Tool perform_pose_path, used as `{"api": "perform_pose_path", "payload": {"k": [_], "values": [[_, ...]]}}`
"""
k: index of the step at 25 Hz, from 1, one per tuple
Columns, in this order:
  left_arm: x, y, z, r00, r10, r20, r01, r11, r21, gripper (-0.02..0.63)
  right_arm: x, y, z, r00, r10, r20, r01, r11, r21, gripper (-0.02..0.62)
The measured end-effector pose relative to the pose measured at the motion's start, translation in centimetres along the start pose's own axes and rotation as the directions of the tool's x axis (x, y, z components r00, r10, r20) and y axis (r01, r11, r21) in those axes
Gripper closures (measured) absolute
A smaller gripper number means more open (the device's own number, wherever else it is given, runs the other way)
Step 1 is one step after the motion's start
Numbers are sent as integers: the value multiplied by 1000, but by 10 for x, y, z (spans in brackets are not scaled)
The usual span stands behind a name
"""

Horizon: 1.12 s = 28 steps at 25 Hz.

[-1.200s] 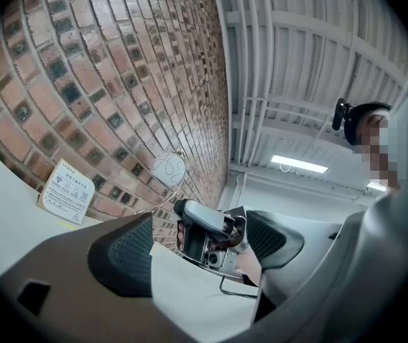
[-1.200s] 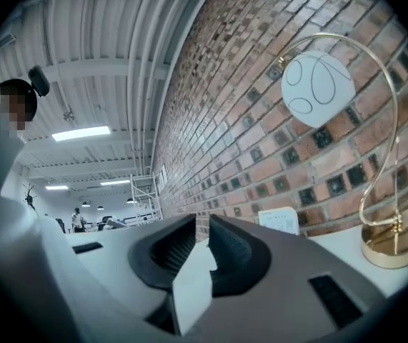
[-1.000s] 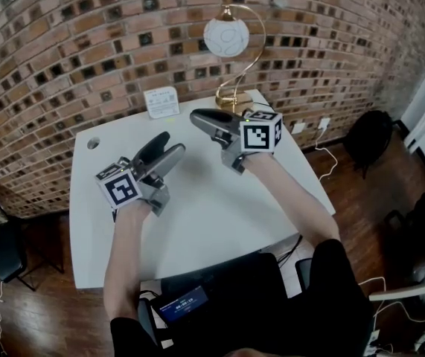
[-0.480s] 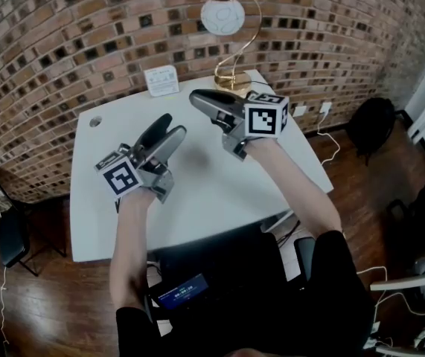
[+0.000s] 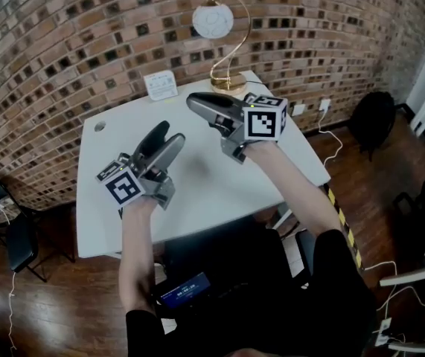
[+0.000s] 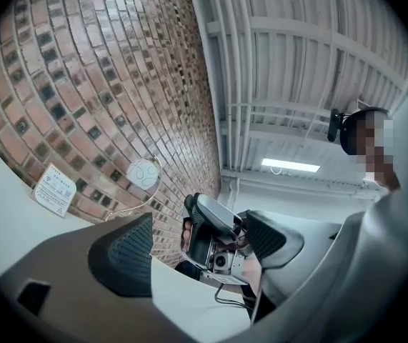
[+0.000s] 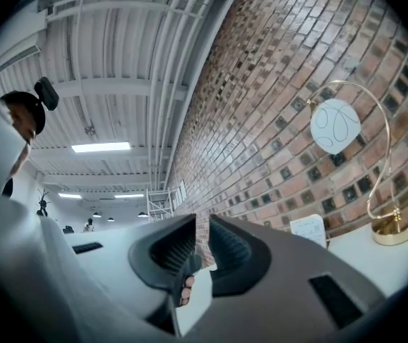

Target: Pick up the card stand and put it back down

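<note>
1. Head view: the card stand (image 5: 161, 85) stands at the far edge of the table (image 5: 205, 188), close to the brick wall (image 5: 63, 43) and well apart from both grippers. No part of the task looks done.
2. The left gripper (image 5: 169, 134) hovers over the table, jaws wide apart and empty.
3. The right gripper (image 5: 195, 103) shows only a narrow gap between its jaws and grips nothing.
4. By my judgement, the reach, grasp, lift and set-down are all left to do.

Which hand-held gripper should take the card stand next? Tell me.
Right, probably. In the head view the right hand-held gripper hangs nearer the card stand and points toward it; the left hand-held gripper is farther back, though wider open.
</note>
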State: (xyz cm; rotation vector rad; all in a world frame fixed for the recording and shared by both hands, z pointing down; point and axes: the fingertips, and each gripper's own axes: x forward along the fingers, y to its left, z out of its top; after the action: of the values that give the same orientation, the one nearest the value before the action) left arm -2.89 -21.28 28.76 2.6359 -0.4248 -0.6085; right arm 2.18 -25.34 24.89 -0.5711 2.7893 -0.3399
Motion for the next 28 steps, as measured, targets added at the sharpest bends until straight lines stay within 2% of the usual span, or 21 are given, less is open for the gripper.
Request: {"api": "perform_pose_path", "payload": {"k": [6,12,22,28], "values": [[-3,-14,0,1000,-1,19,1,1000,11,202,-9,15,0,999,22,27,-22,1000,3,518],[-7,-21,1,998,-26,61,27,999,-22,202,-15,23,-1,999,29,34,-29,1000,-2,518],[-2,-41,-8,996,-72,58,73,997,-15,204,-32,41,-3,993,74,90,-76,997,19,518],[1,-45,-14,995,-74,65,75,997,-25,204,-41,52,-1,990,99,97,-98,995,-18,517]]}}
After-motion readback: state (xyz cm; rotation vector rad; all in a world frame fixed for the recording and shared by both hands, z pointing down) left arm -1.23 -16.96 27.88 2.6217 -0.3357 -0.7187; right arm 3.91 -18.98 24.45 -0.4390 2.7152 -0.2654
